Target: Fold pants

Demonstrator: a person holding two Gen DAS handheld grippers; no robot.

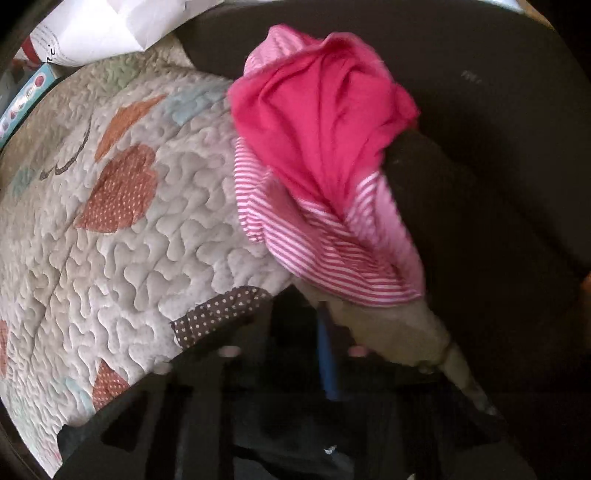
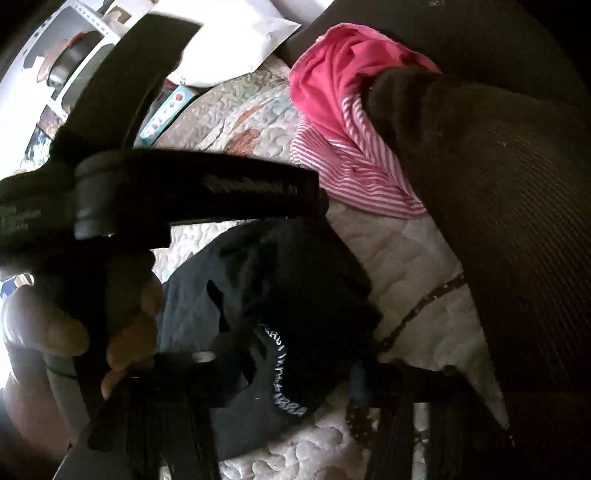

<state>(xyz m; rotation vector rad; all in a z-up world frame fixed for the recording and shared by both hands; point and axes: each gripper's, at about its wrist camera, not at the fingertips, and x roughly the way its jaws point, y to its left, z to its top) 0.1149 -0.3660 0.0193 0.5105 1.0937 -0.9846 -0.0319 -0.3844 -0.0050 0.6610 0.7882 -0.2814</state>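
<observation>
The pink pants (image 1: 325, 147), plain pink with pink-and-white striped parts, hang bunched above the quilt. They also show in the right wrist view (image 2: 332, 110). A dark finger (image 1: 417, 173) presses into the cloth in the left wrist view, and a dark finger (image 2: 402, 96) does so in the right wrist view. I cannot tell from these frames how the jaws of either gripper stand. The left gripper's body (image 2: 192, 188) and the hand holding it cross the right wrist view.
A quilted beige blanket (image 1: 129, 221) with orange and brown patches covers the surface. A dark blue garment (image 2: 266, 314) with white lettering lies on it below the pants. White papers (image 1: 92, 29) and a small box (image 1: 29, 96) lie at the far left edge.
</observation>
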